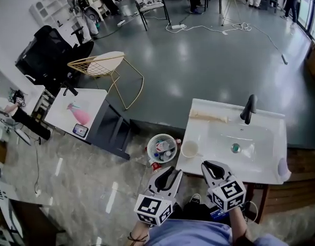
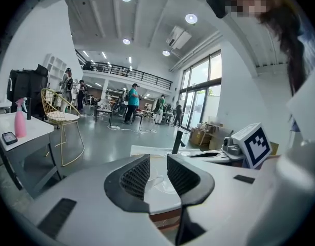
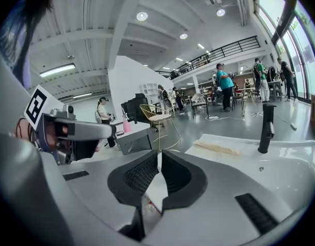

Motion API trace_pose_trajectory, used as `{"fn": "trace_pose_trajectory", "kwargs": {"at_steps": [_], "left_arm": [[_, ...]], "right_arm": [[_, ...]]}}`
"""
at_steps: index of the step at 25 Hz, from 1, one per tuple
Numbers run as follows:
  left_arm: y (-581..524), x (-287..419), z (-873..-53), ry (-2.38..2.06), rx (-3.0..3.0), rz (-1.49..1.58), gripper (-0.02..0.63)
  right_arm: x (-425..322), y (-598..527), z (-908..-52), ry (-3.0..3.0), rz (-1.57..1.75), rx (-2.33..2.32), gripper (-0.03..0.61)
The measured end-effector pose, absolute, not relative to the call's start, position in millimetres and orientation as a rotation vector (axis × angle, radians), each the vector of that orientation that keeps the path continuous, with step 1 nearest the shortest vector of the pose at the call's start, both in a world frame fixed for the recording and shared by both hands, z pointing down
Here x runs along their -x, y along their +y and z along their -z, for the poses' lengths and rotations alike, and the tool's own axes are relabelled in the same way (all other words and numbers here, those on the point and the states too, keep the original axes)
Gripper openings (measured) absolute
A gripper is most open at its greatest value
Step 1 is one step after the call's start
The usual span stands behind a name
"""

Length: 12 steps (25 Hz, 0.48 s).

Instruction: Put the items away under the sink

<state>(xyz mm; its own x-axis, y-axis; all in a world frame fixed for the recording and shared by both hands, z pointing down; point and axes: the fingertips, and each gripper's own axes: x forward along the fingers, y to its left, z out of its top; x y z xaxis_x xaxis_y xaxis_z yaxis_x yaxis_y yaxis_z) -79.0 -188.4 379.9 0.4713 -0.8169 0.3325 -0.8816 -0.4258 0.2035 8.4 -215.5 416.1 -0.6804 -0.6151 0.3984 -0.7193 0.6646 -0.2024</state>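
The white sink (image 1: 273, 137) with a black faucet (image 1: 249, 109) stands in front of me, on a wooden cabinet (image 1: 296, 188). A white cup (image 1: 190, 148) rests on the counter's left end. On the floor to its left are a round white basket (image 1: 150, 148) holding several small bottles and a red can (image 1: 155, 165). My left gripper (image 1: 169, 174) hovers low, just in front of the basket, its jaws a little apart and empty (image 2: 158, 160). My right gripper (image 1: 213, 167) hangs over the sink's front edge, shut on nothing (image 3: 160, 155).
A pink spray bottle (image 1: 79, 115) and a small phone (image 1: 80, 130) lie on a white table (image 1: 93, 97) to the left. Behind it stands a gold wire chair (image 1: 103, 65). A pale strip (image 1: 209, 117) lies along the sink's back left. People move about far off.
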Motion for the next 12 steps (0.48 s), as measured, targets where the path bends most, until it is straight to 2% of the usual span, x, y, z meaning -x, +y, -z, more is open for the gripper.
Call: {"fn": "trace_pose_trajectory", "kwargs": {"at_steps": [3,9,12], "left_arm": [[-188,80,-381,-1.457,-2.36,-0.277,0.098],[-194,82,-391,-1.45,-2.356,-0.34,0.098],[-203,79,-394,-1.427,-2.38,-0.37,0.098]], "right_arm": [[-8,-223,-430,-2.576,-0.497,-1.018,0.031],[10,-235,-452,-2.584,-0.406,-0.857,0.261],[19,-243,-467,-2.549,-0.327,-0.797,0.307]]}}
